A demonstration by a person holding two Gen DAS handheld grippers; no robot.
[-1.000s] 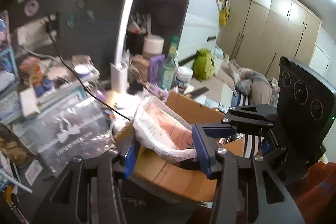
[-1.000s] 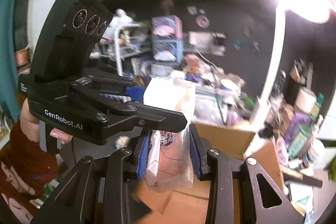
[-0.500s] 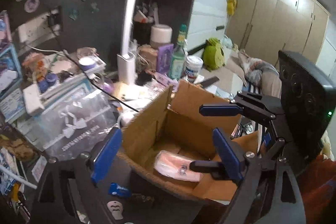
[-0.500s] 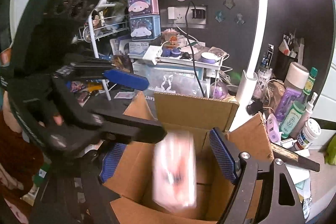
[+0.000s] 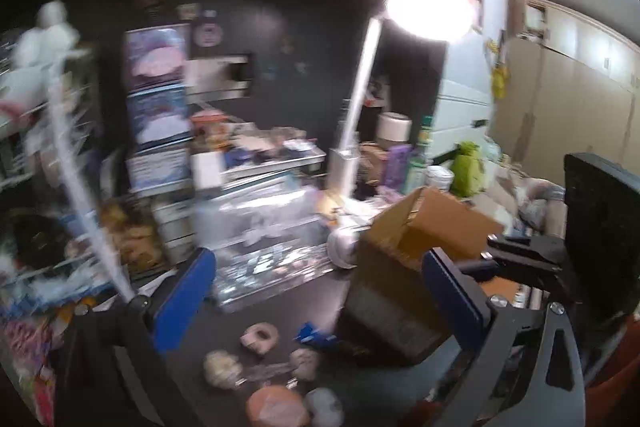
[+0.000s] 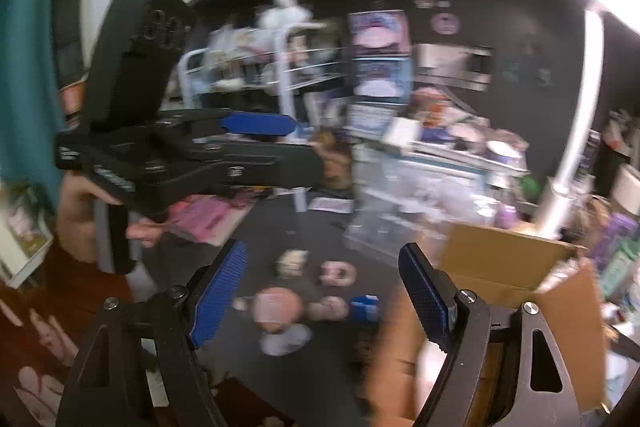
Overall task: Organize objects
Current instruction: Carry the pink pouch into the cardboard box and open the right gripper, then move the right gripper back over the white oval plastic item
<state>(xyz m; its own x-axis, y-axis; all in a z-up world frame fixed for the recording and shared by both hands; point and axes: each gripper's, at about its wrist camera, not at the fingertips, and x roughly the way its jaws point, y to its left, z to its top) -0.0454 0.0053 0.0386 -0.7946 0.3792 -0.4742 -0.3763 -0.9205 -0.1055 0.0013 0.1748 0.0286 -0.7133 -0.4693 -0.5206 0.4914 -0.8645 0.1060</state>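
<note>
Both views blurred; left gripper (image 5: pixel 316 291) and right gripper (image 6: pixel 324 291) both have jaws spread with nothing between them. The small toys (image 6: pixel 280 307) lie loose on the dark counter (image 6: pixel 288 227), ahead of and below both grippers, just left of the cardboard box (image 6: pixel 508 263). The right gripper looks nearer and points more squarely at the round pink one; no clear long axis, cluster strung left-right. No writing readable.
</note>
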